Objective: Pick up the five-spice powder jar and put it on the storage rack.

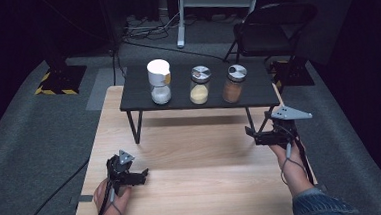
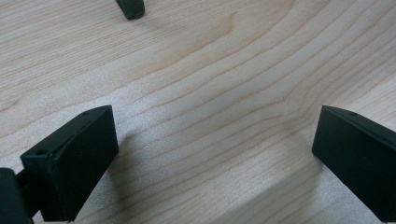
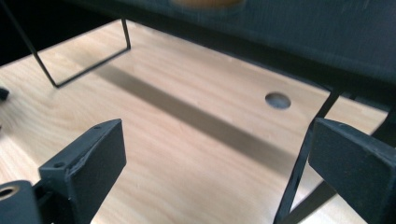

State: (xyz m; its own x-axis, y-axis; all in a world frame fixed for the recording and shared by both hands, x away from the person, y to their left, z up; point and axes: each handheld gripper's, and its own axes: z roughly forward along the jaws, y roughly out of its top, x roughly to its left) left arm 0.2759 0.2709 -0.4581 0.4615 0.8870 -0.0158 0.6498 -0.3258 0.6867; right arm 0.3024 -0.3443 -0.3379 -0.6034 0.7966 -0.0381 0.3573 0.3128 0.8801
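Note:
On the pale wooden table (image 1: 193, 187) stands a low black shelf (image 1: 143, 98) bearing three jars: a white-capped one with white grains (image 1: 159, 82), a yellow-filled one (image 1: 199, 85) and a brown-filled one (image 1: 234, 83). My left gripper (image 1: 145, 174) rests low at the table's front left, pointing right, open and empty; its jaws (image 2: 212, 121) stand wide over bare wood. My right gripper (image 1: 252, 136) hovers by the shelf's right front leg, pointing left. It is open (image 3: 217, 128) with nothing held. That thin leg (image 3: 299, 177) stands just inside the right-hand jaw.
The shelf's wire legs (image 3: 84, 70) and dark underside (image 3: 303, 37) lie ahead of the right gripper, with a round hole (image 3: 278, 100) in the tabletop. A small black tip (image 2: 130, 8) shows far ahead of the left gripper. A folding chair (image 1: 274, 27) and cables lie beyond.

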